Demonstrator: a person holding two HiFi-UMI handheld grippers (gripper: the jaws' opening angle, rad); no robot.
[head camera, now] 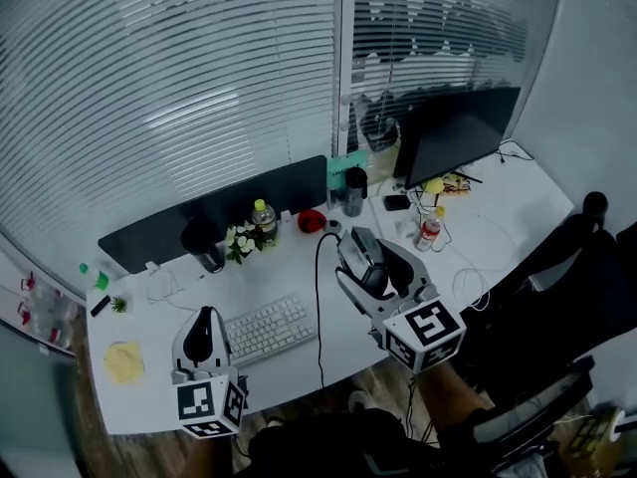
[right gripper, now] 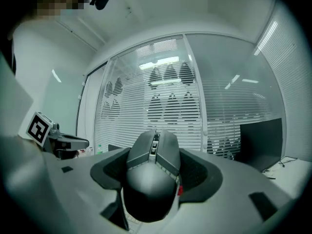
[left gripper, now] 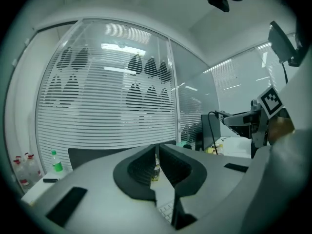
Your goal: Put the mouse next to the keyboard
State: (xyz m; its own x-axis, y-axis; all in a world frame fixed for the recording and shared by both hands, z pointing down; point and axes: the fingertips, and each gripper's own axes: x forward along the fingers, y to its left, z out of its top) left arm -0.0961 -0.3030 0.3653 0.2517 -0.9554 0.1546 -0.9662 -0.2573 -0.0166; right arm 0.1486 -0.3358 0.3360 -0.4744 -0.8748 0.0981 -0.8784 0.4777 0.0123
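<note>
White surface runs below the window blinds, with the keyboard near its front edge. You hold the mouse in the air, up and to the right of the keyboard. The pickup looks done, and setting it down beside the keys remains. Your right claw stands wide, clamped on the mouse's sides. Your left claw is closed and empty, just left of the keyboard.

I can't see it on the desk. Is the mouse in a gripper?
In: the right gripper grips the mouse between its jaws, over the desk.
</note>
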